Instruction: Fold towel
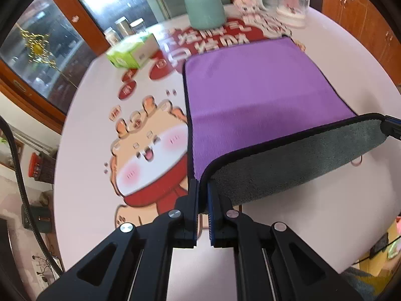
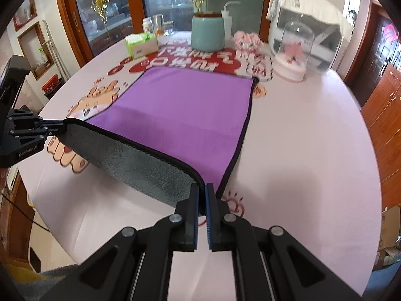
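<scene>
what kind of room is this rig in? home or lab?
Most likely a home dining room. A round table with a cartoon tablecloth carries household clutter: a tissue box, a teal jar and a glass-domed ornament. Wood-framed glass cabinets stand behind. Both grippers hold the purple towel.

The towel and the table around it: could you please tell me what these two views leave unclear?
- Left wrist view: the right gripper is cut off by the frame edge at the towel corner.
- Both views: the table under the lifted near edge is hidden by the towel's grey underside.
- Left wrist view: the tissue box print is motion-blurred.
- Right wrist view: the left gripper fingertips are too small to see the grip clearly.
</scene>
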`<state>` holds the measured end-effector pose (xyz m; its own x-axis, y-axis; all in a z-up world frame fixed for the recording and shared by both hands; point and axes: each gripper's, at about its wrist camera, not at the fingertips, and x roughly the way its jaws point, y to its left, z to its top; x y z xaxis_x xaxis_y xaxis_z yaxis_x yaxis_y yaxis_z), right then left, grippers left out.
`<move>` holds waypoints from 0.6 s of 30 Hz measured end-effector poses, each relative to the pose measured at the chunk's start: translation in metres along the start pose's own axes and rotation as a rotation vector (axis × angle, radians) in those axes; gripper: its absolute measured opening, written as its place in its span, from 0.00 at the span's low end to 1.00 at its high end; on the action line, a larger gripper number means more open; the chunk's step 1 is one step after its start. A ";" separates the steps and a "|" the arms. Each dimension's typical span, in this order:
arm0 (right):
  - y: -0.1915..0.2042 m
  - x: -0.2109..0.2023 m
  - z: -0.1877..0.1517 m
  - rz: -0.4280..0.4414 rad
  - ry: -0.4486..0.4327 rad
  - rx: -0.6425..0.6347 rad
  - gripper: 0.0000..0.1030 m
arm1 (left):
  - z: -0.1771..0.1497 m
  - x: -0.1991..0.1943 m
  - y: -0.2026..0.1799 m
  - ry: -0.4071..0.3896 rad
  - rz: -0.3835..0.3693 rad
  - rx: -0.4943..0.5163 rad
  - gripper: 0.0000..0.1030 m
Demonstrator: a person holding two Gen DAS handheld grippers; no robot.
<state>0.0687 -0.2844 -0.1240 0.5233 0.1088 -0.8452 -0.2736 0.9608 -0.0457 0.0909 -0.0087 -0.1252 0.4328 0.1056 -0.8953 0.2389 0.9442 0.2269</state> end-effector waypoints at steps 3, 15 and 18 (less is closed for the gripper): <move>0.000 -0.008 0.015 -0.017 -0.032 -0.007 0.04 | 0.013 -0.008 0.003 -0.032 0.024 -0.016 0.04; -0.024 -0.009 0.095 -0.076 -0.121 0.046 0.04 | 0.090 -0.008 0.019 -0.112 0.049 -0.004 0.04; -0.036 0.003 0.120 -0.093 -0.126 0.084 0.04 | 0.116 0.002 0.028 -0.122 0.046 -0.013 0.04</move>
<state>0.1767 -0.2881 -0.0612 0.6413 0.0446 -0.7660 -0.1537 0.9855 -0.0713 0.1994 -0.0185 -0.0760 0.5458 0.1113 -0.8305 0.2054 0.9431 0.2613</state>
